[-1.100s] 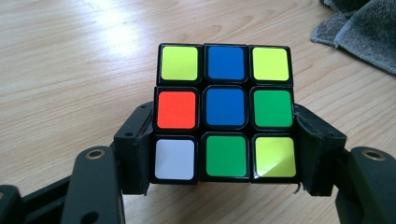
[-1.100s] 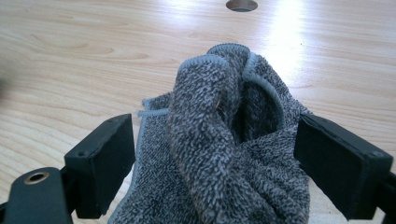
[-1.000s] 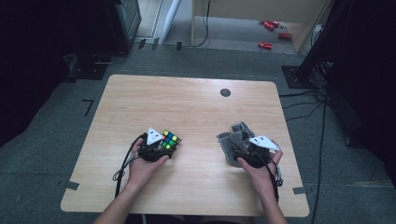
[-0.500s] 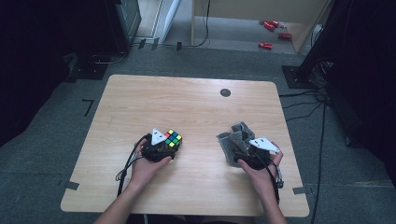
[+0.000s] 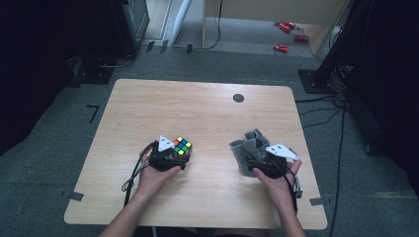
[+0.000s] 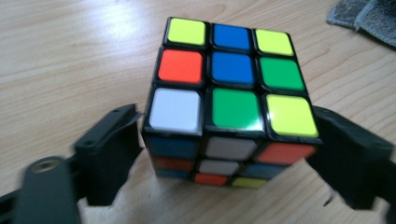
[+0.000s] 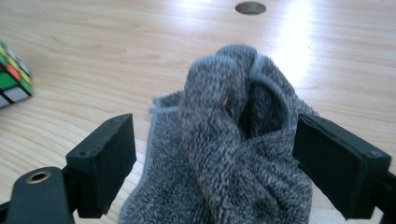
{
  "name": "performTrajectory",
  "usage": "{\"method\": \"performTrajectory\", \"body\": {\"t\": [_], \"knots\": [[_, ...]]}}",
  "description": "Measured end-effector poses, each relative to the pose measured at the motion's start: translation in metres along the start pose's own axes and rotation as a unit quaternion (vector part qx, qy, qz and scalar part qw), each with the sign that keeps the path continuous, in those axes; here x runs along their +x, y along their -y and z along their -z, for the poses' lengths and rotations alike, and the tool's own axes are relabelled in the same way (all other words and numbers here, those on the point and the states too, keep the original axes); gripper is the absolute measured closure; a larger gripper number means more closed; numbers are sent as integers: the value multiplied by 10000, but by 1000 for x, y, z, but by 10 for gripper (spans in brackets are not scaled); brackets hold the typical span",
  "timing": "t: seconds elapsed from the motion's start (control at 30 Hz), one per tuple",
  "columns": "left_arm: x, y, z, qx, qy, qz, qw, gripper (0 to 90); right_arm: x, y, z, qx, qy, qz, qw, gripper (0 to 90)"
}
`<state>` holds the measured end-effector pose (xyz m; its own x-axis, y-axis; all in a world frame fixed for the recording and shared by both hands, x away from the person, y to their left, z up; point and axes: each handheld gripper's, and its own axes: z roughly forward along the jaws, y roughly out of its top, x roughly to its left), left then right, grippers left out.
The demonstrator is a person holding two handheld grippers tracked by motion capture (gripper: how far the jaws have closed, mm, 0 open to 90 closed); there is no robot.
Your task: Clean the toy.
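A scrambled colour cube [image 5: 182, 146] rests on the wooden table [image 5: 197, 108] at its front left. My left gripper [image 5: 177, 153] straddles it. In the left gripper view the cube [image 6: 231, 100] stands between the black jaws, which have just been opening and are now loose at its sides. A crumpled grey towel [image 5: 247, 148] lies at the front right. My right gripper [image 5: 256, 157] reaches around it, open. In the right gripper view the towel [image 7: 224, 140] bulges between the jaws, with a gap at the left one.
A dark round hole [image 5: 238, 98] sits in the tabletop towards the far edge. Cables [image 5: 336, 148] trail on the floor right of the table, and red objects [image 5: 286, 34] lie on the floor beyond it. The towel's corner [image 6: 364, 18] is near the cube.
The left gripper's jaws have spread apart from the cube's sides. The cube, the towel and both hands stay where they were.
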<state>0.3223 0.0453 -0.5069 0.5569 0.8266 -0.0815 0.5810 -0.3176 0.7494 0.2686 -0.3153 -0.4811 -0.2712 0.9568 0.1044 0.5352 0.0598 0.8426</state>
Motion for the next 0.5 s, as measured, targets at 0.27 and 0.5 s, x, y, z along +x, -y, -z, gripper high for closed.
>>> {"method": "performTrajectory", "body": {"t": [0.27,0.5], "knots": [[19,2,32,-311,225,332,9987,52,-22,-10,17,188,-164,-143,9996,8],[42,16,56,-309,176,448,9984,52,-39,-8,41,185,-54,-82,9998,0]]}}
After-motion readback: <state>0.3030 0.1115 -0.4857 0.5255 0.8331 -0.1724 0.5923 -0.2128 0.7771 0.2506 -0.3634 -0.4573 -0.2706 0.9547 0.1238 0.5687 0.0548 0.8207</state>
